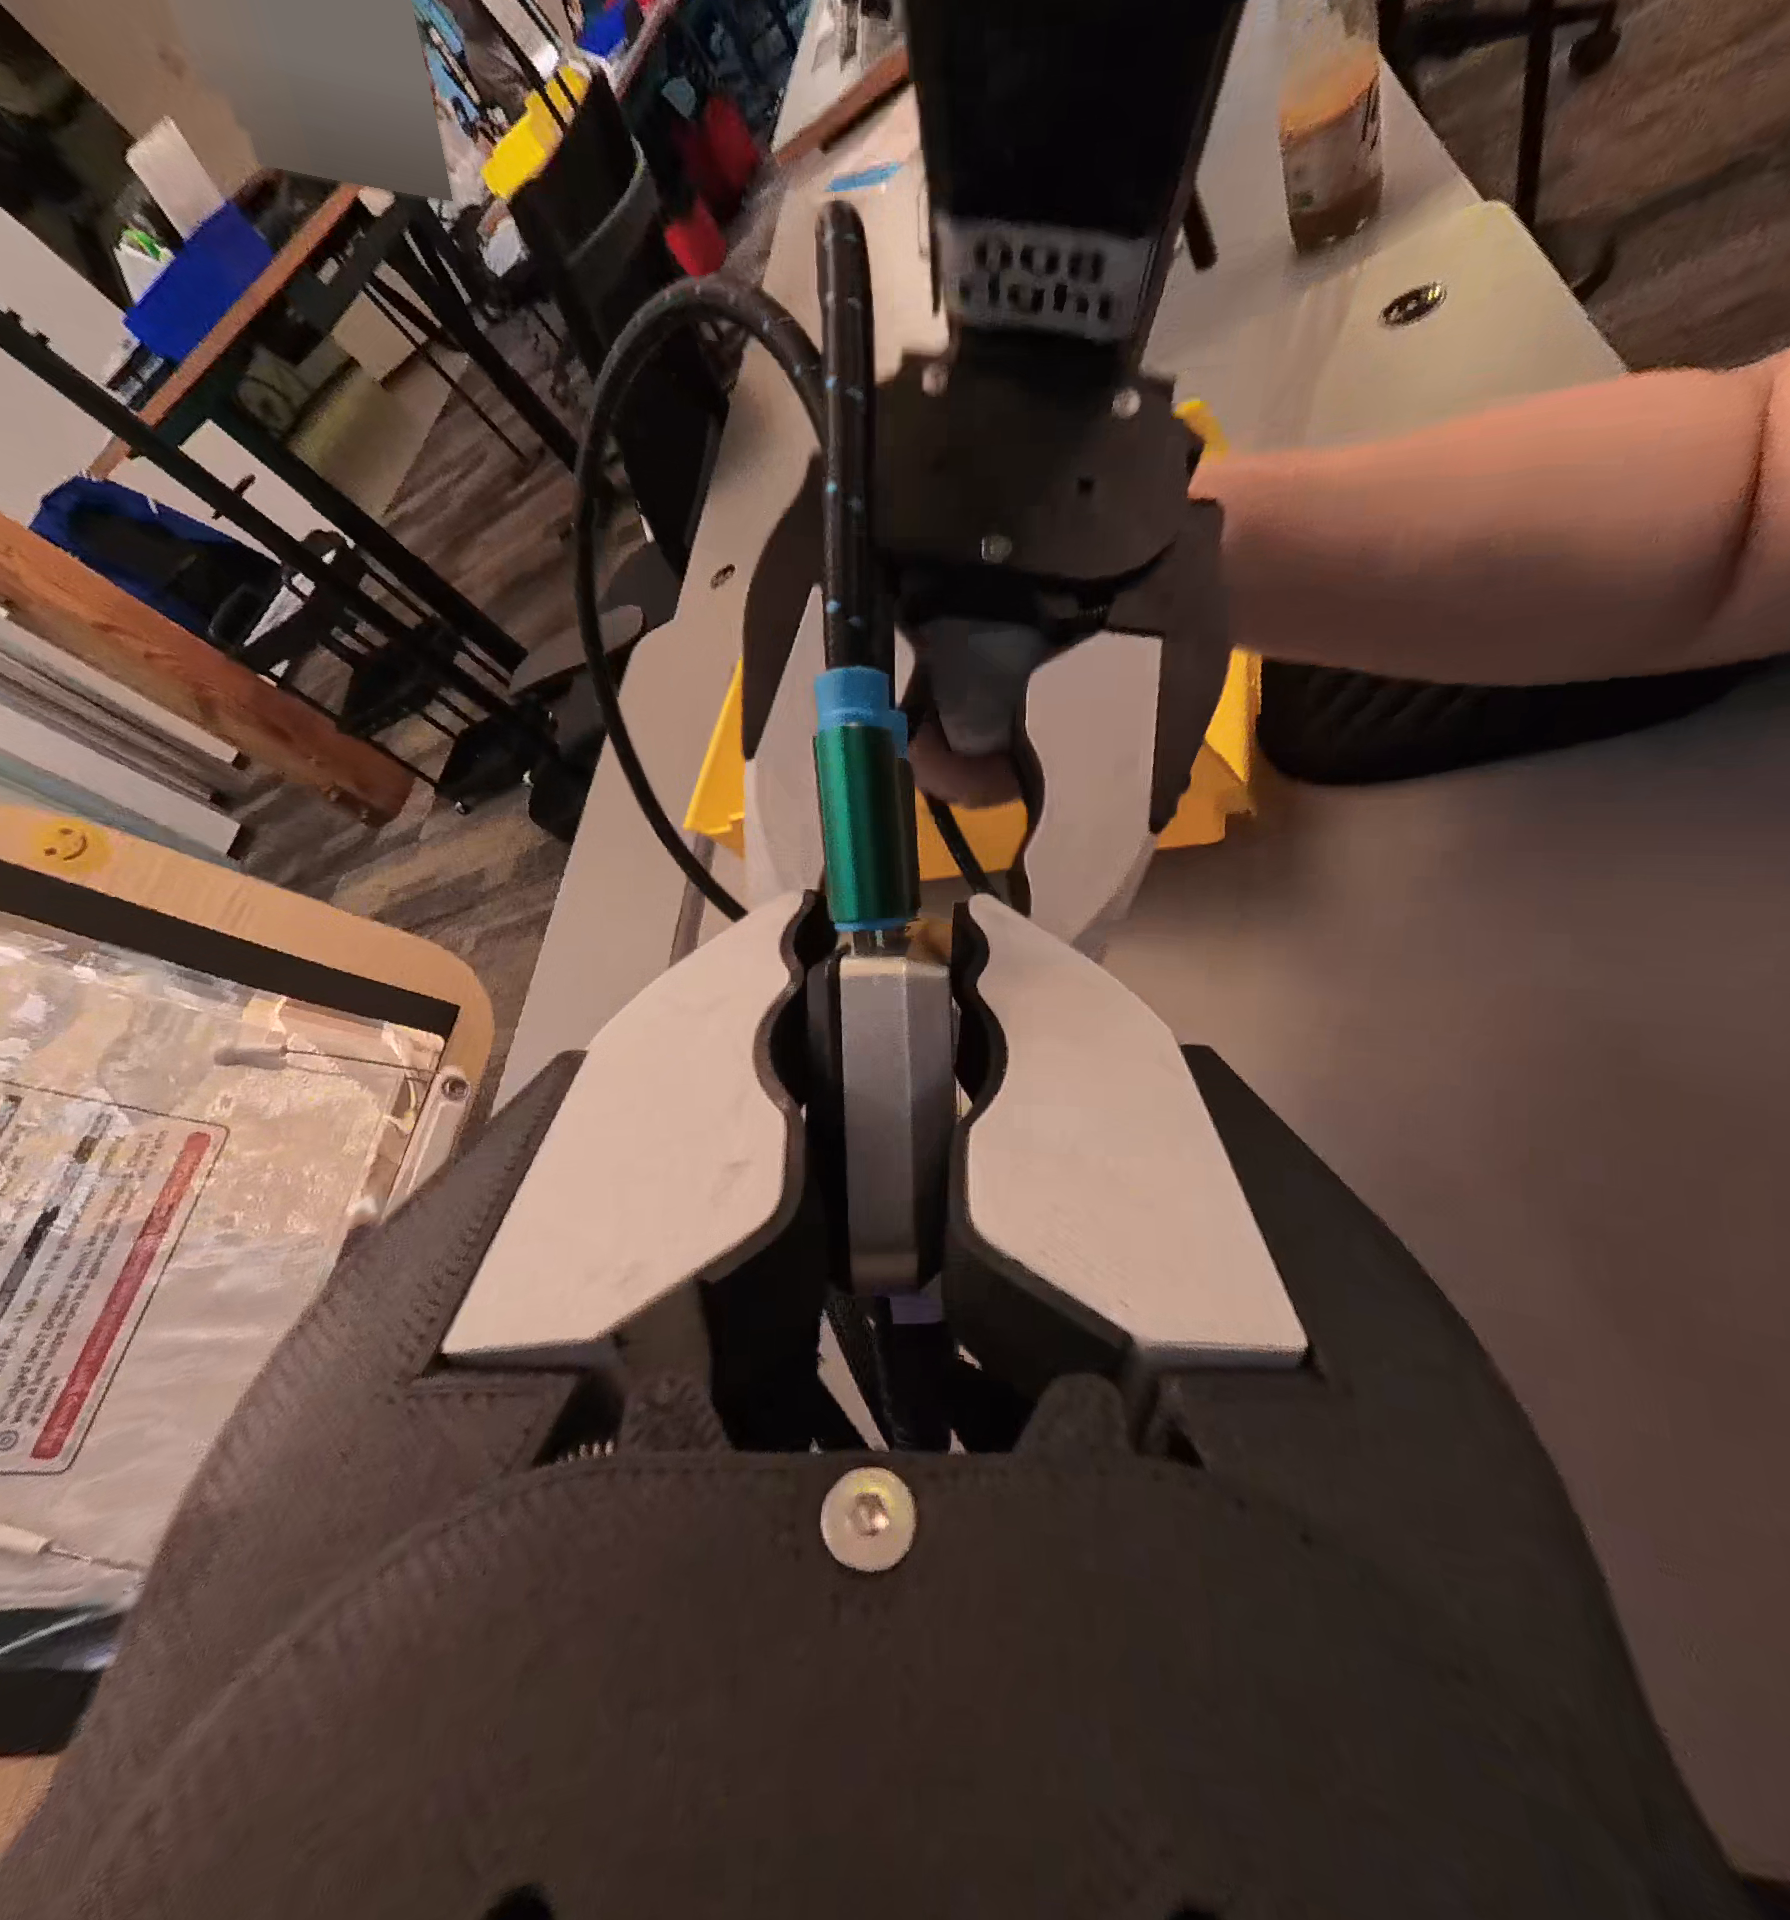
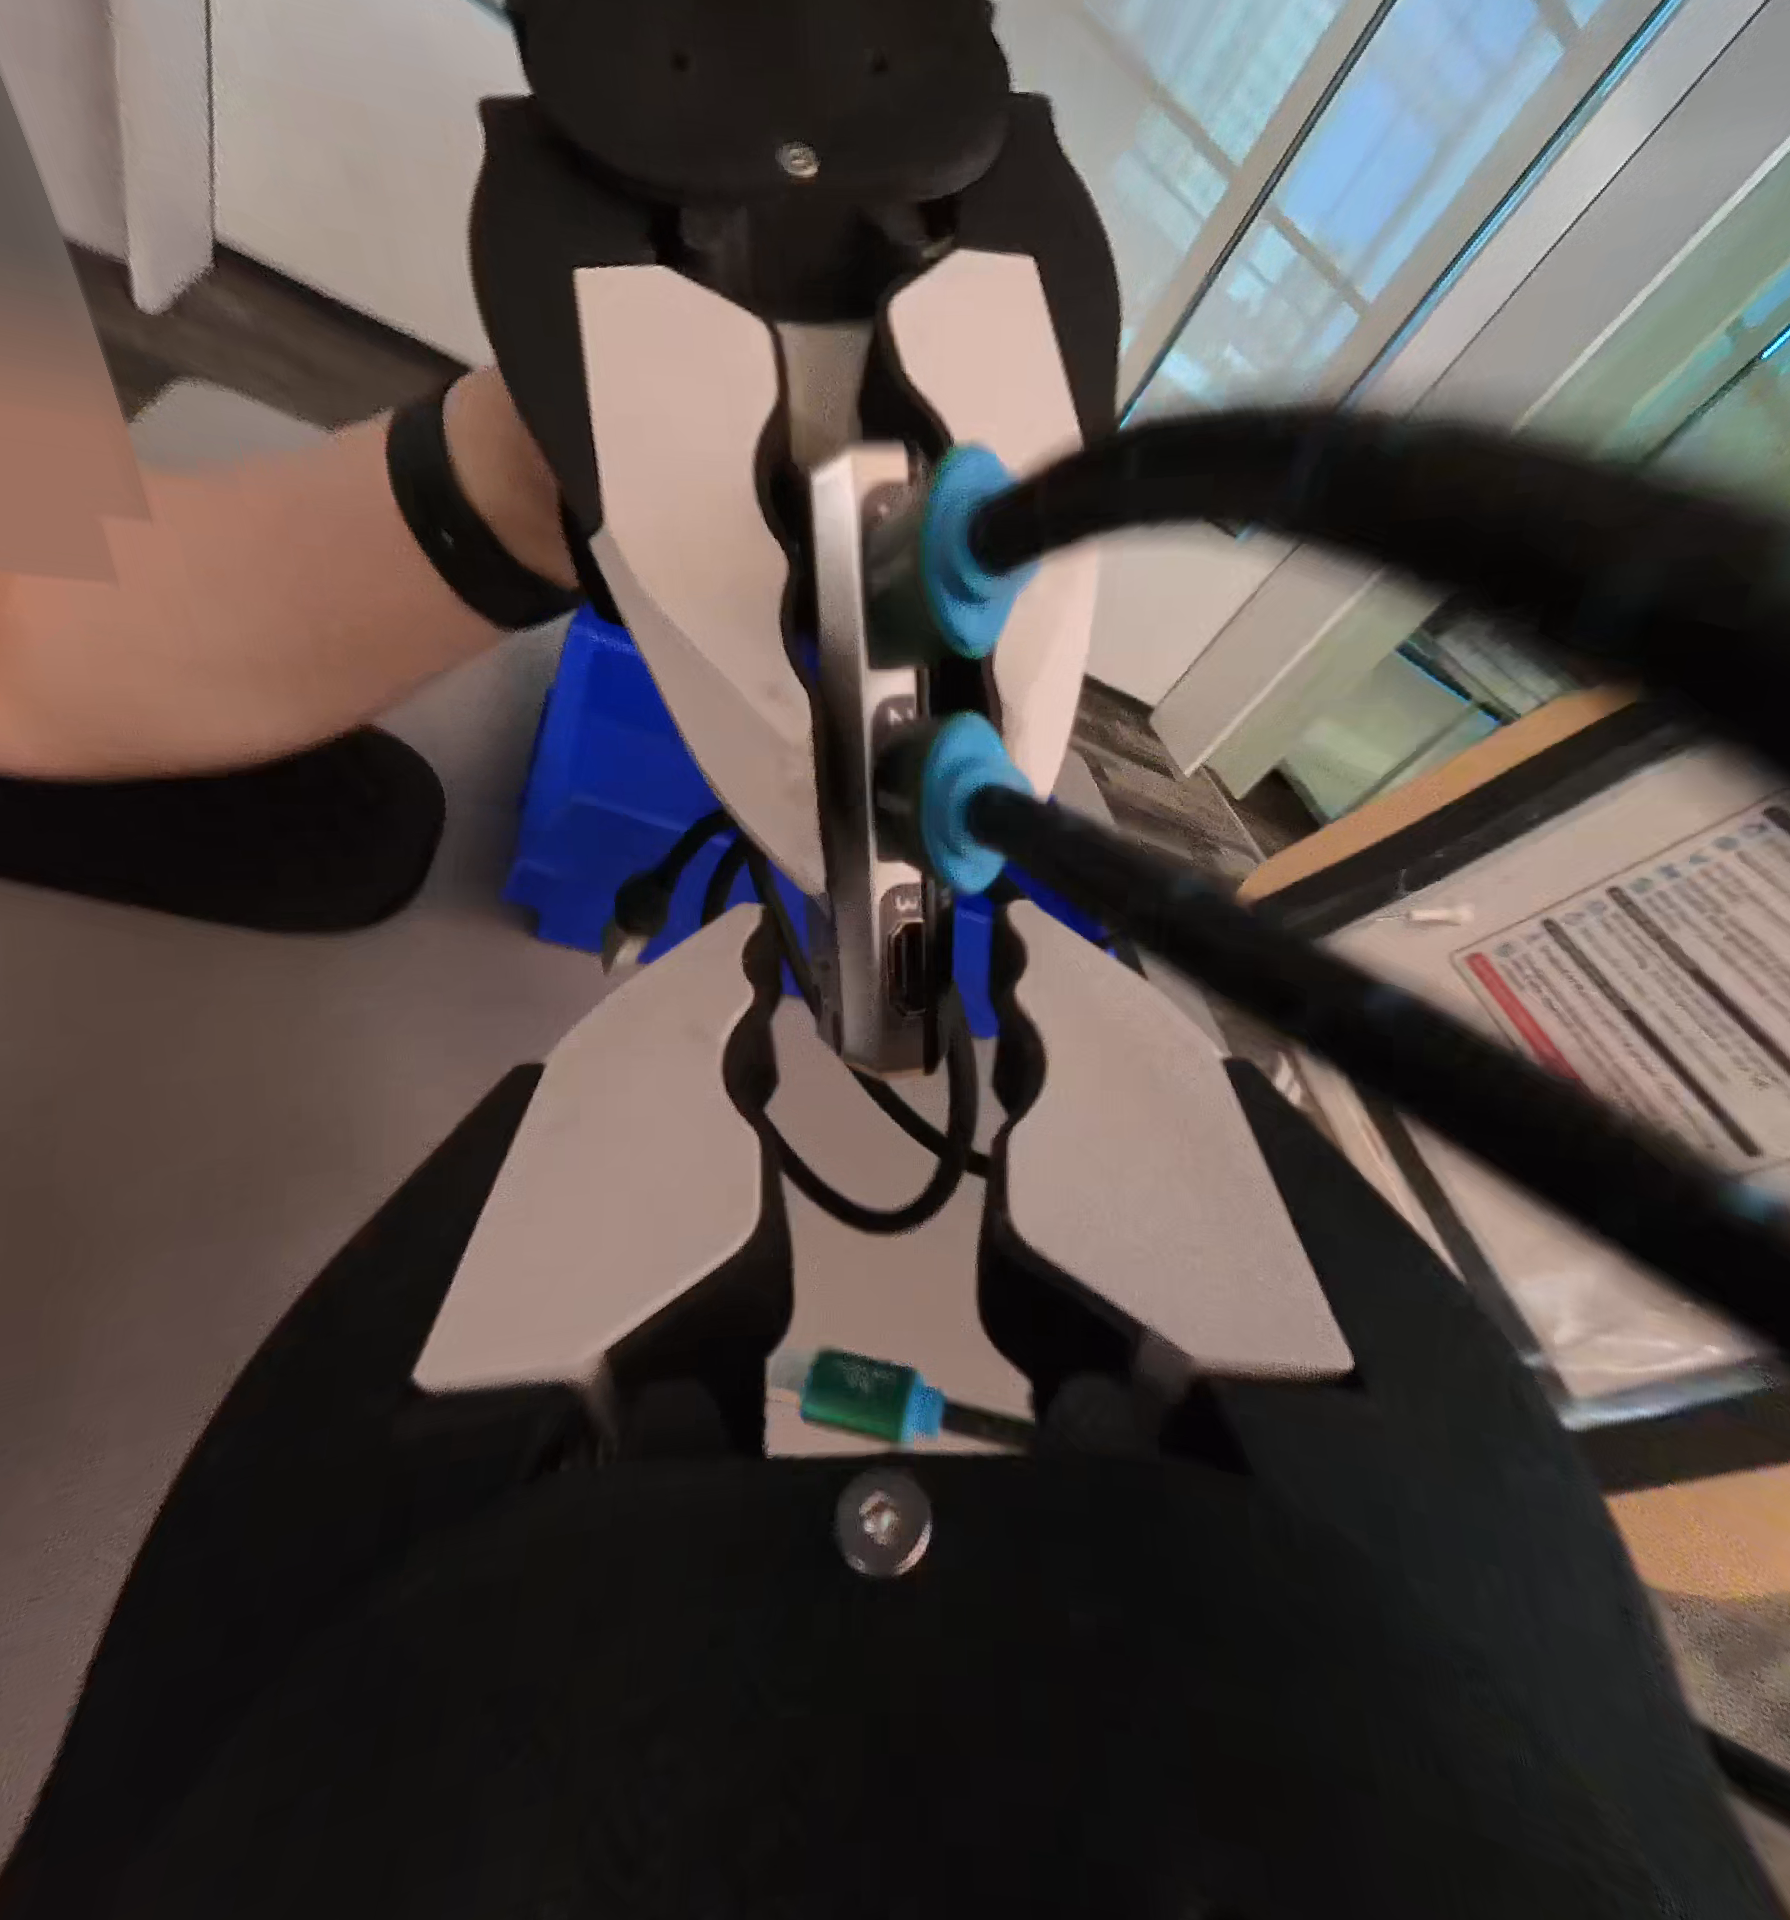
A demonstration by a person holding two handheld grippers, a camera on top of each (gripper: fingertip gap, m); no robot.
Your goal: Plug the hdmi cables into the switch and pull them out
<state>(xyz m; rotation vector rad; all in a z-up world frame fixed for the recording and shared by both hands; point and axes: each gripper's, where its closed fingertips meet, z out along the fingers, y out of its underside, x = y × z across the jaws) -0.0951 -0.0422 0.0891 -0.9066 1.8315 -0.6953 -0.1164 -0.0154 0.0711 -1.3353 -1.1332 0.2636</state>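
Currently mid-task: the flat silver metal HDMI switch (image 2: 860, 727) is pinched edge-on between the fingers of the left gripper (image 1: 878, 935), held up off the grey tabletop (image 1: 1493, 1039). Two black braided HDMI cables with blue-collared plugs (image 2: 958, 551) sit in its upper two ports; the third port (image 2: 912, 966), nearest the right gripper (image 2: 875, 935), is empty. Right gripper's jaws stand spread, straddling the switch's near end, gripping nothing. A loose green-bodied plug (image 2: 865, 1392) lies on the table under its palm. Likely left: seat that third plug, then pull all three.
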